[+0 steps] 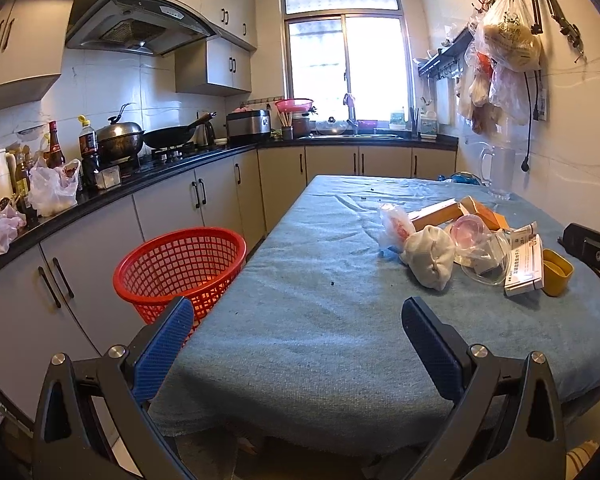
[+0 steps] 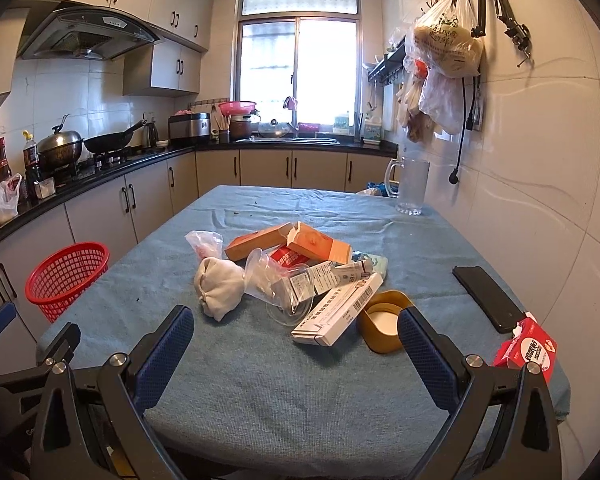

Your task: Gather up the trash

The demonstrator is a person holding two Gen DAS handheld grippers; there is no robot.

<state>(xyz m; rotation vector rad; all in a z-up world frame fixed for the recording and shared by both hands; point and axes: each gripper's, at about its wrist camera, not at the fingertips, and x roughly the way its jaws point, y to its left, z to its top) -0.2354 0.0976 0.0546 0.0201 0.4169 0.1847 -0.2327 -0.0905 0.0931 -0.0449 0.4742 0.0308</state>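
- Counted on table [image 2: 260, 392]: two orange cartons [image 2: 256, 242], one white box [image 2: 336, 310], one cloth bundle [image 2: 218, 286].
- Beside table: one red basket [image 1: 180, 268].
- Left gripper [image 1: 298, 344], right gripper [image 2: 296, 344]: jaws spread wide, empty, touching nothing.

A clear glass pitcher [image 2: 410, 186] stands at the table's far right corner; a black phone [image 2: 487, 298] lies along its right edge.
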